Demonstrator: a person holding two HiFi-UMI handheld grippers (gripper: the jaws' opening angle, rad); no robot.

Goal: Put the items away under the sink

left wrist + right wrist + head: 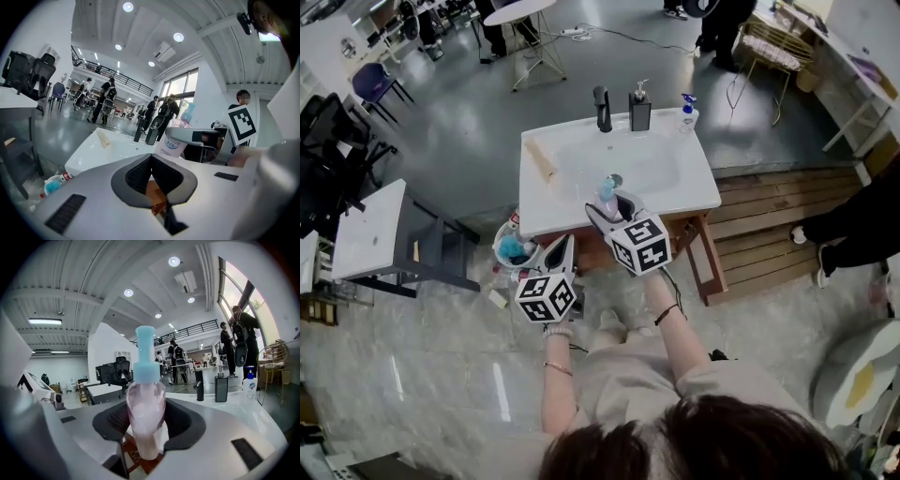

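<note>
One pump bottle, pink liquid w/ blue pump, stands upright in the right gripper. Jaws are about half apart & clamped on its body. In head view it sits over the front rim of the sink. Left gripper hangs lower-left, jaws closed together, nothing in them.

Step in hand, I'd judge: carry the bottle down & under. To do it well, hold it upright, back off the rim first, then go low & in level.

Edges: rim above, wooden leg at right, bucket w/ stuff at left by the basin. Floor in front looks open, so there's room to crouch.
</note>
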